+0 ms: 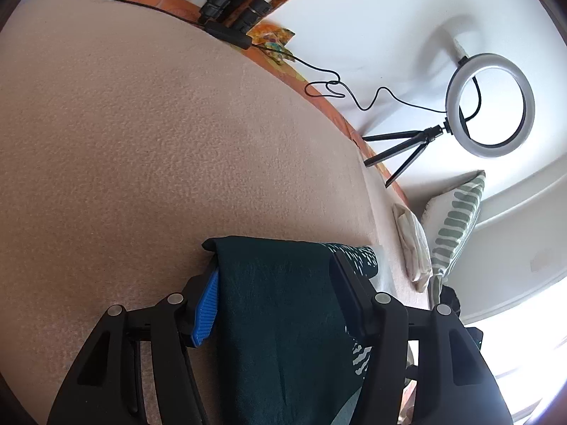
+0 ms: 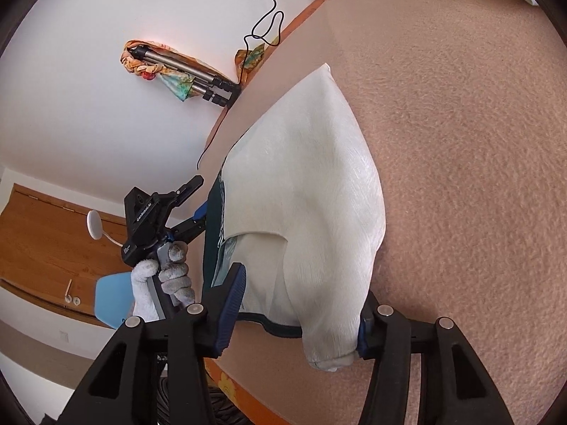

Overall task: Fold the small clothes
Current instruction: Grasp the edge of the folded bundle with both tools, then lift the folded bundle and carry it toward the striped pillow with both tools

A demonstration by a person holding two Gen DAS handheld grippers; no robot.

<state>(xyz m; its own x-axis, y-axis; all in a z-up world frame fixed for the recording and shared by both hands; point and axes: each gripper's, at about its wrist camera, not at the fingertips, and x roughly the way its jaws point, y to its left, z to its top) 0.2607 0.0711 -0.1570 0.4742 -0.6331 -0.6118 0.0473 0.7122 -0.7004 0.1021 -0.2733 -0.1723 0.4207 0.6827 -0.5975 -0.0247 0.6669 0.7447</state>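
Observation:
A small garment, dark green outside with a white print and cream-white inside, hangs lifted over the beige blanket (image 1: 141, 134). In the left wrist view my left gripper (image 1: 276, 283) is shut on its dark green cloth (image 1: 283, 311), which drapes between the blue-padded fingers (image 1: 207, 304). In the right wrist view my right gripper (image 2: 301, 304) is shut on the cream-white side (image 2: 312, 212) of the same garment. The left gripper (image 2: 191, 209), held by a gloved hand, shows there at the garment's far edge.
A ring light on a small tripod (image 1: 489, 106) and its black cable (image 1: 340, 88) stand at the bed's far edge. A folded white cloth (image 1: 413, 241) and a striped pillow (image 1: 457, 219) lie at the right. A big tripod (image 2: 198, 78) leans by the wall.

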